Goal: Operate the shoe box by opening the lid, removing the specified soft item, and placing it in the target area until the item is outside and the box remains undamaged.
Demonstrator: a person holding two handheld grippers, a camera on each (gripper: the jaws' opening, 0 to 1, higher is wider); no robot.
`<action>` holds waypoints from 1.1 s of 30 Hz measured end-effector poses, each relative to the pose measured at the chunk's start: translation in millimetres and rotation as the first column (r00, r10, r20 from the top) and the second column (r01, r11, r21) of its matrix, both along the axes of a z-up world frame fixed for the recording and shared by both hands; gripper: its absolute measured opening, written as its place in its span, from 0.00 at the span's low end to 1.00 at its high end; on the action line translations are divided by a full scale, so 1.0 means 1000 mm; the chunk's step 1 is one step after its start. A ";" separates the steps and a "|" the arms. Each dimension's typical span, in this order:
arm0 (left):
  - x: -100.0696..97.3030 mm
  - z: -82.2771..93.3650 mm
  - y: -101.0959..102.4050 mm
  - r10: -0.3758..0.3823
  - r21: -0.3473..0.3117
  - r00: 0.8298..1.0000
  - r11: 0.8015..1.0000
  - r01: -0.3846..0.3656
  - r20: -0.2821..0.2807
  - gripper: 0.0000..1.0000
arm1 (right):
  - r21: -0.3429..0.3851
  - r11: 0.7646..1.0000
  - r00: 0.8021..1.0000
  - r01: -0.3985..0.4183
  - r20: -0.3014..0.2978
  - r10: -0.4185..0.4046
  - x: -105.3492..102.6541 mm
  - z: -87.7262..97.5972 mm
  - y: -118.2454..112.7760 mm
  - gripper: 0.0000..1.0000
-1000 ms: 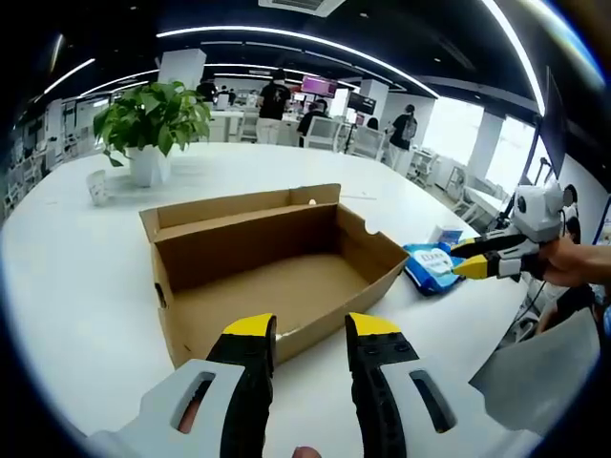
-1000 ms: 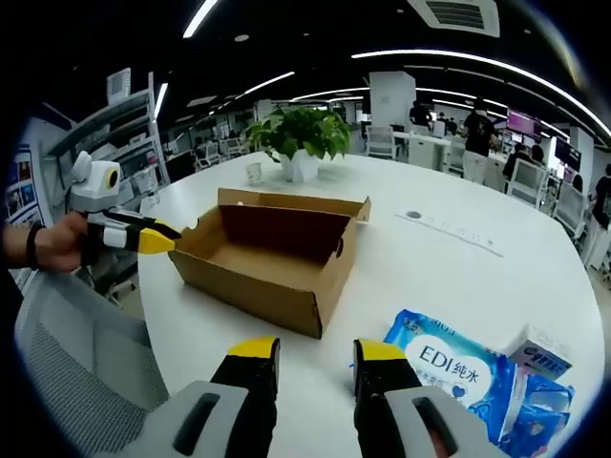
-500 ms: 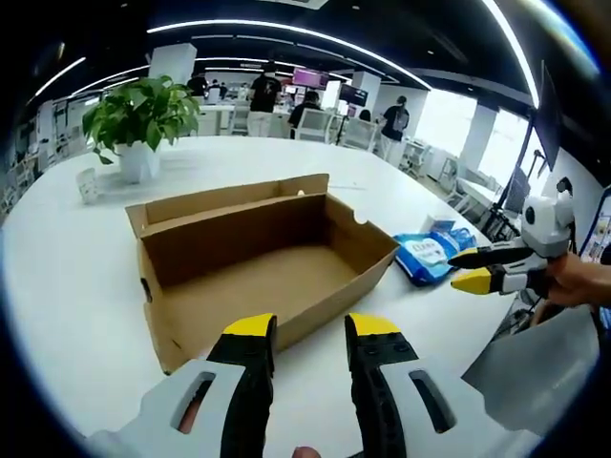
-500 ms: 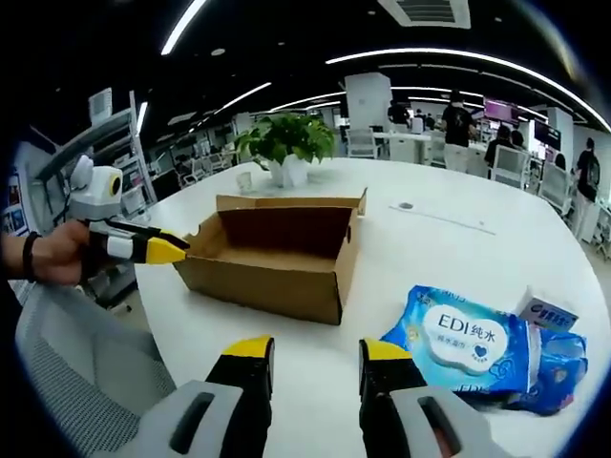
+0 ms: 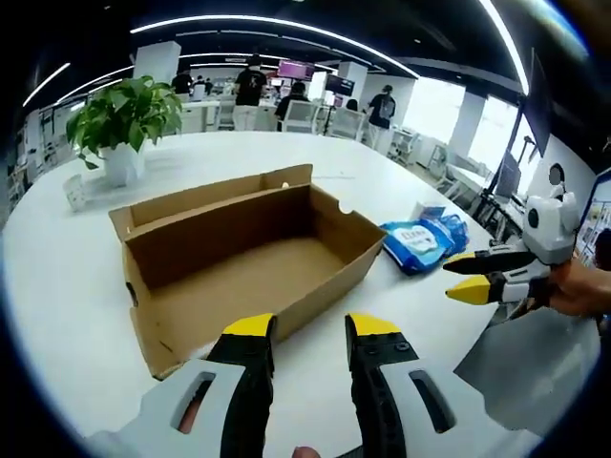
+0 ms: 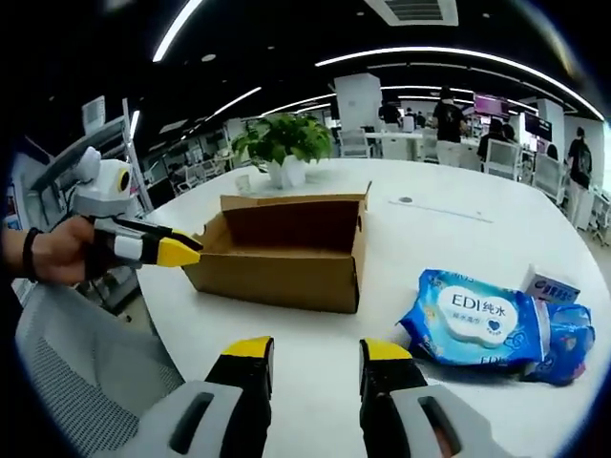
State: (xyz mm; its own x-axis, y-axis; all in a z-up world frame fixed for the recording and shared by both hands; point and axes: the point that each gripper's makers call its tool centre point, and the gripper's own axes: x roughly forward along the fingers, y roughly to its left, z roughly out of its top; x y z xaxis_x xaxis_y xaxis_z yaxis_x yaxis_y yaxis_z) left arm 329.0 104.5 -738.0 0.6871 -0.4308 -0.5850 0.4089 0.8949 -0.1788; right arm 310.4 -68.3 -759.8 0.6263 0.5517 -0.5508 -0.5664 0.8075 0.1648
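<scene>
Wipes pack out of the box, on the table nearer the right gripper.
Right gripper (image 6: 313, 351) parted, empty; wipes pack (image 6: 475, 318) right of centre, beside the shoe box (image 6: 283, 250). Left gripper (image 5: 311, 329) parted, empty, facing the box's open top.

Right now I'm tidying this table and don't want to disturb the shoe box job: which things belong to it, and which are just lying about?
Part of the job:
open brown cardboard shoe box
blue soft wipes pack, lying outside the box
left gripper, right gripper, both empty

Just lying about:
green potted plant in a white pot
small white paper cup
small white-and-blue carton beside the wipes
</scene>
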 end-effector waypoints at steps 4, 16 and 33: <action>0.003 0.003 0.003 -0.042 0.041 0.999 0.998 0.041 0.010 0.29 | 0.001 1.000 1.000 0.007 0.001 -0.007 -0.002 0.000 -0.001 0.33; 0.029 0.018 0.032 -0.192 0.183 0.981 0.966 0.185 0.022 0.29 | 0.002 0.999 0.999 0.036 0.016 -0.036 -0.003 0.007 -0.006 0.33; 0.046 -0.025 0.057 -0.456 0.325 0.862 0.799 0.506 -0.220 0.31 | 0.009 0.999 0.999 0.032 0.025 -0.033 -0.008 0.013 0.006 0.33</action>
State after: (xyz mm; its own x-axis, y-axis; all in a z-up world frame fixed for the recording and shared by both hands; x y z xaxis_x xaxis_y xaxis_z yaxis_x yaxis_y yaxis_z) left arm 375.3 161.6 -762.8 0.3583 -0.4289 -0.8293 0.8003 0.5986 0.0361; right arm 302.4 -62.1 -746.5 0.6577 0.5356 -0.5297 -0.5439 0.8242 0.1580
